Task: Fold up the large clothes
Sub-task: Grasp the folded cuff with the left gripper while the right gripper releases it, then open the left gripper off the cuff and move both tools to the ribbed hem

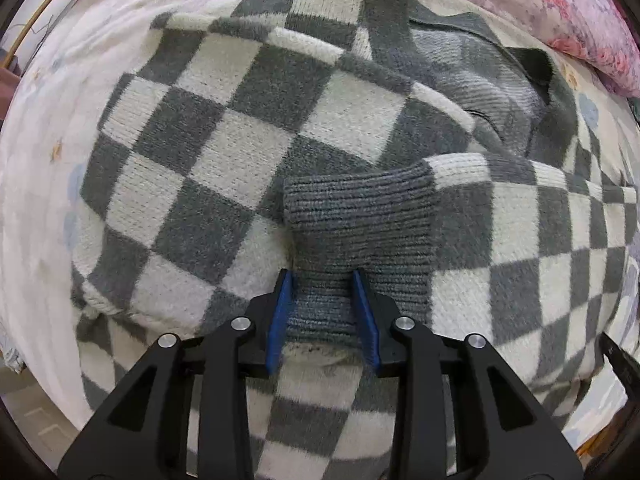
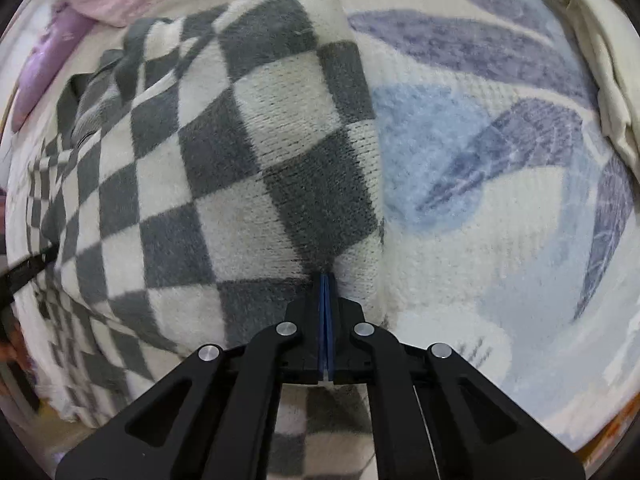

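A grey-and-white checkered knit sweater (image 1: 248, 128) lies on a bed, both sleeves folded in over its body. My left gripper (image 1: 322, 280) has its blue pads either side of the grey ribbed cuff (image 1: 360, 232) of a sleeve, pinching it. In the right wrist view the same sweater (image 2: 240, 168) fills the left and middle. My right gripper (image 2: 325, 278) is shut with its pads together at the sweater's right edge, on a fold of the knit. The dark collar (image 1: 532, 64) lies at the far right.
The bed has a white cover with blue and purple leaf print (image 2: 480, 168). A pink floral pillow (image 1: 580, 20) lies at the far right, a purple one (image 2: 52, 60) far left. A cream cloth (image 2: 600, 80) lies at the right edge.
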`<state>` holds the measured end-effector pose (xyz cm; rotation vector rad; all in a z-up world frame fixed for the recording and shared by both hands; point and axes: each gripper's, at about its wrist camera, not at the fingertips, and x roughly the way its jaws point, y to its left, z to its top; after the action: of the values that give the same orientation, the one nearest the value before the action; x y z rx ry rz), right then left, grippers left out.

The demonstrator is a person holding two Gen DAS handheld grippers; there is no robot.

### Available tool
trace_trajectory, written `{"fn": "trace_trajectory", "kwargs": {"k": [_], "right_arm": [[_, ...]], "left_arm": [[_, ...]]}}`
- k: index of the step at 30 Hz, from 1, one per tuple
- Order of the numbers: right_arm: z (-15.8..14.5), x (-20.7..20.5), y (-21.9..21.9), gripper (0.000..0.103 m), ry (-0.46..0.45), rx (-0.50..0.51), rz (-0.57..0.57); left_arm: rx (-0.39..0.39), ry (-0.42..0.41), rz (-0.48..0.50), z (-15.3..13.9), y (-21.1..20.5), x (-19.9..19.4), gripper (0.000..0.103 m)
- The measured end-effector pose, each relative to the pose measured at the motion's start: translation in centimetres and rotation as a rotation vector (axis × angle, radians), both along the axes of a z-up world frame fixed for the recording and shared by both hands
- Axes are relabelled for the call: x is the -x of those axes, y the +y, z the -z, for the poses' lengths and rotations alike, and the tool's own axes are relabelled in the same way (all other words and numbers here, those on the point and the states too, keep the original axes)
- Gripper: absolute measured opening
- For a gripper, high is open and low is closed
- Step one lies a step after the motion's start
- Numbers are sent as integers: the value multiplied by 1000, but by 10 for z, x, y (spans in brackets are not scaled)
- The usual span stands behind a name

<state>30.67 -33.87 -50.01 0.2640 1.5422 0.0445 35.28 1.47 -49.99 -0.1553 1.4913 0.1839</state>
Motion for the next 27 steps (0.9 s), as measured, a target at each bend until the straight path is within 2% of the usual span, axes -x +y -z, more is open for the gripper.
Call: {"fn": "trace_trajectory", "kwargs": {"k": [1,4,7,9,10,11,12,13,14,17,19,20,22,27], "right_arm": [[-5,1,-1,1,19,-31,45],[11,7,3,1,-41,-21,15],[3,17,-9,1,-50,-69,112],[-9,20,-25,2,-20,-103,168],[-15,19,-29,8,-8,-129,192],[-17,19,-33,23,-3,-147,201],[-24,20,-33,32,-6,-161,206],[-35,22,-32,57,-27,-164,210],[-45,24,-32,70,-47,-163,206],[-68,6,-24,71,-36,-210,185],[-84,18,-31,71,-31,-245,199],[-89,12,-25,71,-29,-254,198],[-107,12,-18,71,-41,-250,174],[-132,13,11,71,-75,-236,125]], "left_arm": [[3,9,-1,-3,0,-2,33],[8,-9,14,-2,0,-2,34],[13,-18,-1,-7,5,1,37],[-33,-2,-16,-9,5,4,58],[-57,13,-22,-12,6,4,62],[-71,25,-29,-13,8,8,65],[-73,27,-34,-19,9,9,66],[-70,23,-35,-26,8,11,66],[-70,22,-32,-33,6,13,69],[-83,14,-10,-53,-1,18,72],[-67,5,-14,-70,-1,20,72],[-57,4,-19,-75,-3,21,72],[-58,5,-23,-85,-2,26,72],[-51,0,-11,-101,9,29,72]]}}
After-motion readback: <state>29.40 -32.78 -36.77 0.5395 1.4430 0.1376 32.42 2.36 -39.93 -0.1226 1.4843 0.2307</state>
